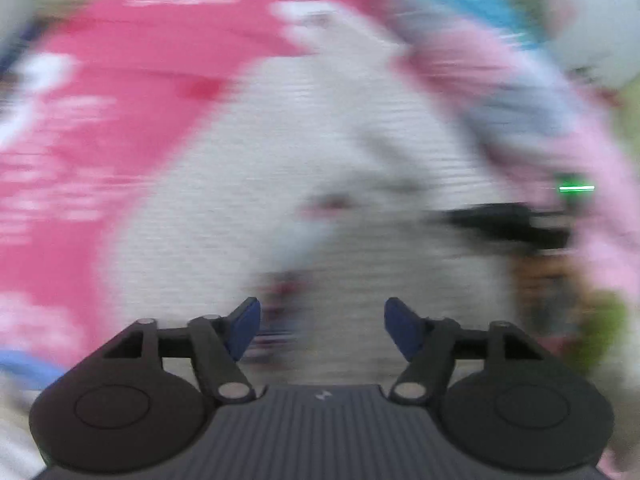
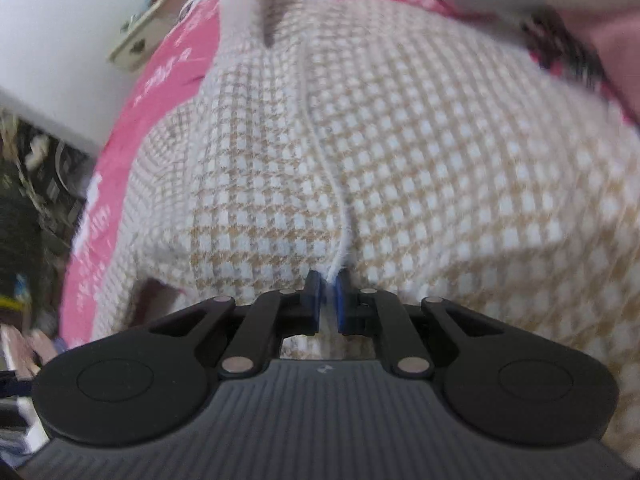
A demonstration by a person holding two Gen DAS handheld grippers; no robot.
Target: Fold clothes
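Observation:
A cream and tan checked knit garment [image 2: 400, 152] lies spread over a pink printed bedcover [image 2: 132, 128]. My right gripper [image 2: 328, 292] is shut on a white edge seam of this garment, the fabric pinched between its blue pads. In the blurred left wrist view the same pale garment [image 1: 304, 168] fills the middle. My left gripper [image 1: 322, 326] hangs above it, open, with nothing between its blue fingers [image 1: 244, 328]. A dark shape [image 1: 504, 224] at the right of that view looks like the other gripper.
The pink bedcover [image 1: 100, 128] extends to the left. A heap of pink, blue and grey clothes [image 1: 520, 96] lies at the right. A white wall [image 2: 60, 20] and a dark cluttered area [image 2: 32, 200] border the bed on the left.

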